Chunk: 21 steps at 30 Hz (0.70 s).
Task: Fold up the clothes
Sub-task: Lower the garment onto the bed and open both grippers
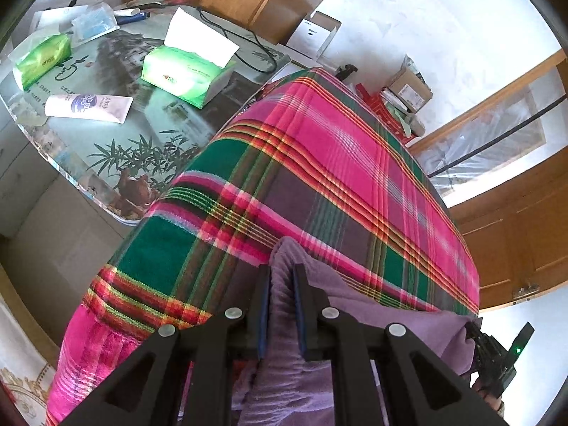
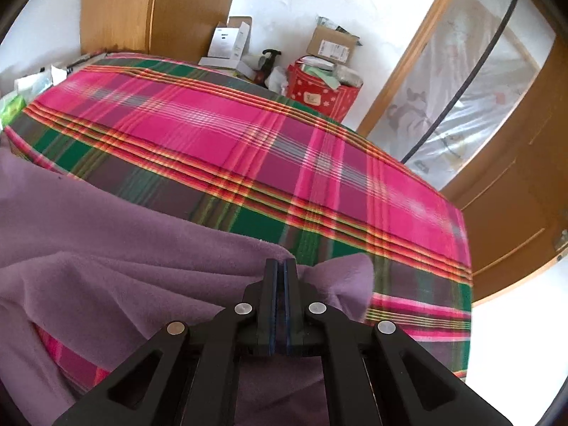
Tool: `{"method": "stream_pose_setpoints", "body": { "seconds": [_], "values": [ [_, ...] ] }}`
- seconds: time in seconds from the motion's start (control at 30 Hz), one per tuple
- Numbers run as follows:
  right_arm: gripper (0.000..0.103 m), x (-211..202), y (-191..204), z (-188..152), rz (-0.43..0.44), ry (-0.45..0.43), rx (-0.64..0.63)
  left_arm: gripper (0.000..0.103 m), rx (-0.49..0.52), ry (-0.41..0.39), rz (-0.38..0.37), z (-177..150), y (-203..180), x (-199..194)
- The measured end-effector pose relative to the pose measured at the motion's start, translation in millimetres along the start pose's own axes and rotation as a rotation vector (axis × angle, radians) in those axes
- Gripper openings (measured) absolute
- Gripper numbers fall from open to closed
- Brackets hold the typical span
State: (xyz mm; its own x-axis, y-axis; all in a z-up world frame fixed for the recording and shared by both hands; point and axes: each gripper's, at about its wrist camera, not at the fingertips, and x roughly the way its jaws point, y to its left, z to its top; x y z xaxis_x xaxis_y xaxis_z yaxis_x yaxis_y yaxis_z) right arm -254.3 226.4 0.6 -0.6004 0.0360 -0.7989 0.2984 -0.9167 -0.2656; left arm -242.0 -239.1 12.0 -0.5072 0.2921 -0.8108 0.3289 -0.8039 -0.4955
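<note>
The left gripper (image 1: pixel 282 273) clamps a thick fold of the purple cloth (image 1: pixel 355 294); the right gripper (image 2: pixel 281 266) pinches its edge above the plaid bed (image 2: pixel 248 149).

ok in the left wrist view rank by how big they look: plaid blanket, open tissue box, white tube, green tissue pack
1. plaid blanket
2. open tissue box
3. white tube and green tissue pack: look alike, so unranked

The left gripper (image 1: pixel 282 277) pinches a fold of the purple cloth (image 1: pixel 390 305) between its two black fingers. The cloth lies on the near edge of a pink and green checked blanket (image 1: pixel 319 163). Far left, a green tissue box (image 1: pixel 184 71) and a white tube (image 1: pixel 88 106) sit on a glass table (image 1: pixel 117 149).
</note>
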Motion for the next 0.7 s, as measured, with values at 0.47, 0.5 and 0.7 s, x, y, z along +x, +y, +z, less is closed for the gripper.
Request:
{"method": "stream_pose_setpoints", "body": {
  "seconds": [0.47, 0.5, 0.7],
  "values": [
    [0.027, -63.1, -4.5, -17.7, 0.114, -0.061, 0.133, 0.031, 0.016, -0.015, -0.072, -36.7, 14.5, -66.5],
    [0.027, -70.7, -3.3, -21.2, 0.119, -0.071, 0.136, 0.032, 0.012, -0.025, -0.074, -40.4, 17.5, -74.7],
    [0.028, -115.5, 1.2, -51.1, 0.133, -0.122, 0.165, 0.034, -0.008, -0.034, -0.086, -74.8, 38.5, -115.7]
  ]
}}
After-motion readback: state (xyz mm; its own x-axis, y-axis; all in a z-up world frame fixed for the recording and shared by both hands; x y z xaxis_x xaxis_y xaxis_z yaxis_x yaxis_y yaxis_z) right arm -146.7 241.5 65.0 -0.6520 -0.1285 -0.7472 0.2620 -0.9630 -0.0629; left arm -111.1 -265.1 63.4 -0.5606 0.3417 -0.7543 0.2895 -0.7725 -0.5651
